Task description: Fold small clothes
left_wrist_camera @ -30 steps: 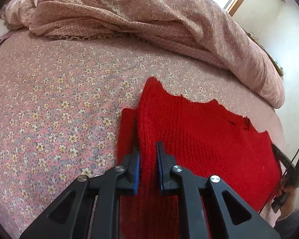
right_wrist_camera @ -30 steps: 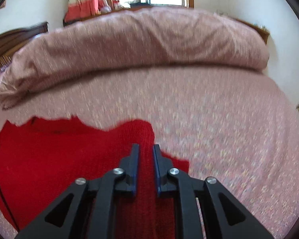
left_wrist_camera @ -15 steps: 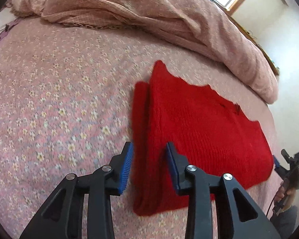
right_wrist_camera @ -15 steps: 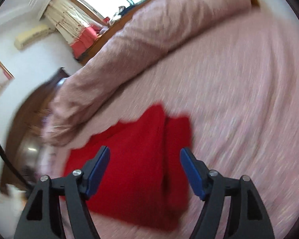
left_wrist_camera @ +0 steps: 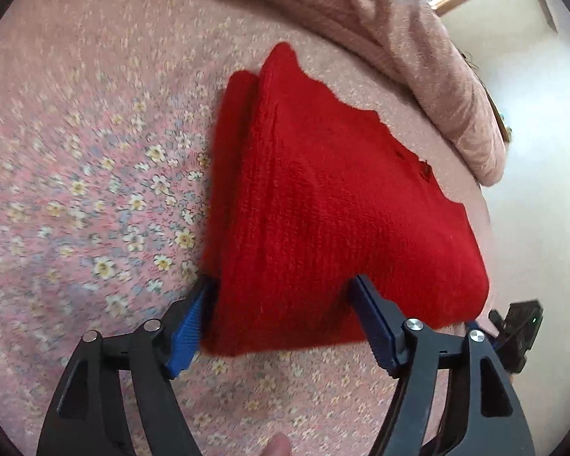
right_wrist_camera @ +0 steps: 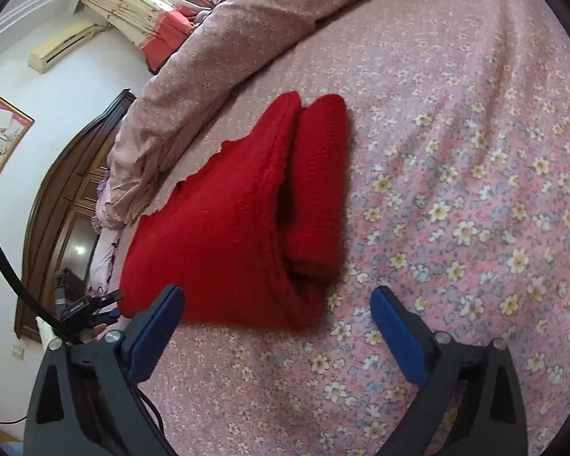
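Note:
A red knitted garment [left_wrist_camera: 323, 205] lies folded on the floral pink bedsheet [left_wrist_camera: 95, 190], with a narrower folded part along its left side. My left gripper [left_wrist_camera: 281, 323] is at its near edge. Its jaws are opening, and the garment's edge lies between the blue pads [left_wrist_camera: 188, 332] without being pinched. In the right wrist view the same garment [right_wrist_camera: 224, 228] lies flat. My right gripper [right_wrist_camera: 277, 326] stands just short of its near corner, jaws opening wide with only sheet between them. Each gripper shows small in the other's view: the right gripper [left_wrist_camera: 516, 326] and the left gripper [right_wrist_camera: 87, 307].
A heaped pink duvet [left_wrist_camera: 399, 38] runs along the far side of the bed [right_wrist_camera: 475, 152]. A dark wooden headboard [right_wrist_camera: 68, 197], curtains [right_wrist_camera: 133, 3], an air conditioner [right_wrist_camera: 64, 45] and a framed picture [right_wrist_camera: 3, 133] stand beyond. A black cable [right_wrist_camera: 3, 262] hangs at the left.
Both grippers were shut on the red garment a second ago; both have let go and drawn back from it. The garment now lies folded on the sheet. The right view has rolled.

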A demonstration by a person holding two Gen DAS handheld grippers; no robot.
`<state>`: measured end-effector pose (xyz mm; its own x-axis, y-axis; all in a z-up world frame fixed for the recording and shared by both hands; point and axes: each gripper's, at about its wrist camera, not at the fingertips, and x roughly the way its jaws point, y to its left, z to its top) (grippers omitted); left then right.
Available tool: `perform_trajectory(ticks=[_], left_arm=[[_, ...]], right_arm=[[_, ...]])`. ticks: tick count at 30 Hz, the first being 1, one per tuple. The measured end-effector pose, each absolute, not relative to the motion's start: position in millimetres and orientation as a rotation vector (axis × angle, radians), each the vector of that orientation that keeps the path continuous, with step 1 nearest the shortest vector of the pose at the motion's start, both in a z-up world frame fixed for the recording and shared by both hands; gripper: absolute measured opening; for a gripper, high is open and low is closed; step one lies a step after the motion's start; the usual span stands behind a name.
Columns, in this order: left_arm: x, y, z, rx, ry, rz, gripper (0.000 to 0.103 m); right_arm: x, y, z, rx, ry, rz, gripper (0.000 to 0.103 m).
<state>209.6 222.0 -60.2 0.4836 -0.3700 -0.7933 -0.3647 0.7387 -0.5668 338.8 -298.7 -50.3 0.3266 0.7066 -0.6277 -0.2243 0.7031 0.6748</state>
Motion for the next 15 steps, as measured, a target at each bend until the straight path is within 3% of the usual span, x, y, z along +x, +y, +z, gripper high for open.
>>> perform_trajectory(ticks=[3, 15], left_arm=[[221.4, 225.3, -64.1, -0.834, 1.082, -0.005, 0.075], [233.9, 247.1, -79.5, -1.027, 0.998, -0.022, 0.075]], right_arm=[[348.4, -291.0, -51.8, 0.56, 1.081, 0.653, 0.101], [380.7, -282.4, -59.9, 0.73, 1.03, 0.676, 0.102]])
